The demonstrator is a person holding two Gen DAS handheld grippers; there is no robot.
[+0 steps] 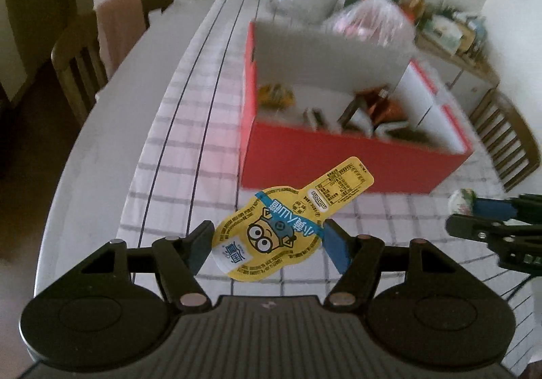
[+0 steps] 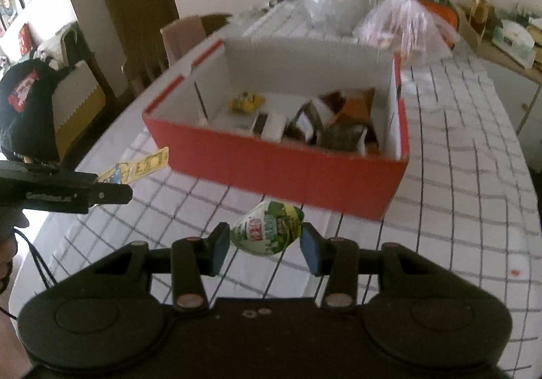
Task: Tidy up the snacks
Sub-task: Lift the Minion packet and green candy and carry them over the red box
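Yellow foil catches the light in the left wrist view: the left gripper [image 1: 266, 243] pinches a cartoon-printed jelly pack [image 1: 288, 223] by its edges, above a checked tablecloth [image 1: 189, 155] and short of the red box [image 1: 352, 162]. Carrying it level over the near wall before letting go should keep it flat.

From the right wrist view, the right gripper [image 2: 266, 243] clamps a green-and-white sweet [image 2: 267, 231]; blurred packets, apparently snacks, already fill the box. Wooden chairs [image 1: 81, 64] and plastic bags [image 2: 403, 20] ring the table.
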